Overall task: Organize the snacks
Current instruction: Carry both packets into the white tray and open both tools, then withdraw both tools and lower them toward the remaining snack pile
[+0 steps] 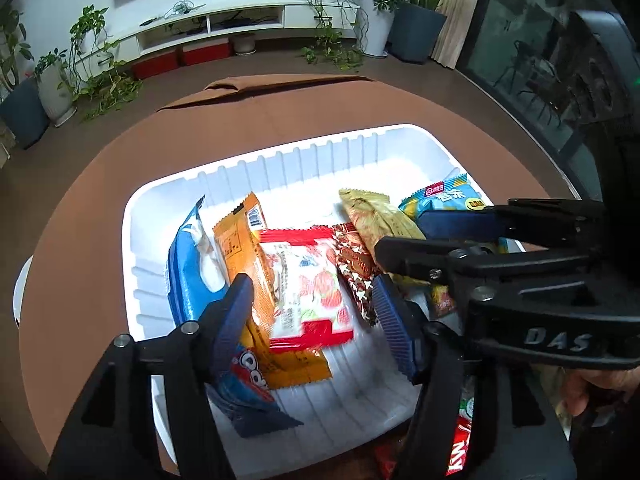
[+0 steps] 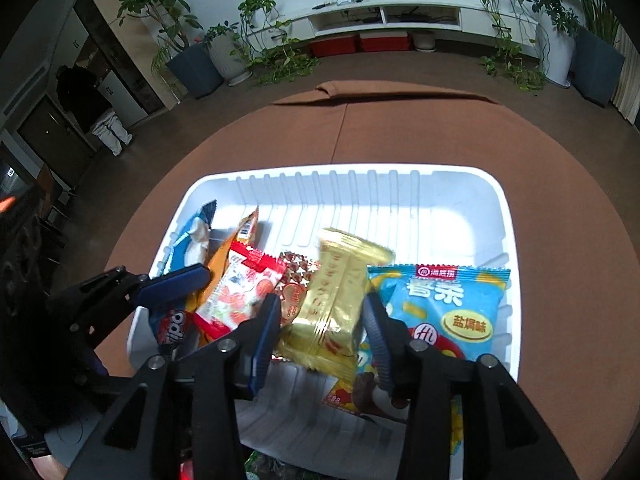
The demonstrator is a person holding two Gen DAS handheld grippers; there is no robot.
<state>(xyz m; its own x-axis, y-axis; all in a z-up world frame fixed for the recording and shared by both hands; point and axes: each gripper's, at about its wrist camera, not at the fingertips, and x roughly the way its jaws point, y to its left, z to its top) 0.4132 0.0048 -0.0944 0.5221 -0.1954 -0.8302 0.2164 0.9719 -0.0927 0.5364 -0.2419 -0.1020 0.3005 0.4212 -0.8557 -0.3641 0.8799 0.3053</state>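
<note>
A white ribbed tray [image 1: 280,160] [image 2: 400,184] on a brown round table holds several snack packs. From left: a blue pack [image 1: 188,264], an orange pack [image 1: 240,248], a red-and-white strawberry pack [image 1: 304,280] [image 2: 240,292], a brown star-print pack [image 1: 354,264] [image 2: 294,280], a gold pack [image 1: 376,216] [image 2: 340,300] and a light blue pack [image 1: 444,196] [image 2: 440,304]. My left gripper [image 1: 316,312] is open over the strawberry pack, holding nothing. My right gripper [image 2: 320,324] is open around the gold pack's near end. The right gripper also shows in the left wrist view [image 1: 420,240].
The brown table [image 1: 280,112] [image 2: 400,128] surrounds the tray. More snack wrappers lie at the near edge below the tray [image 1: 460,440] [image 2: 260,464]. Potted plants, a white TV cabinet and red boxes stand on the floor beyond the table.
</note>
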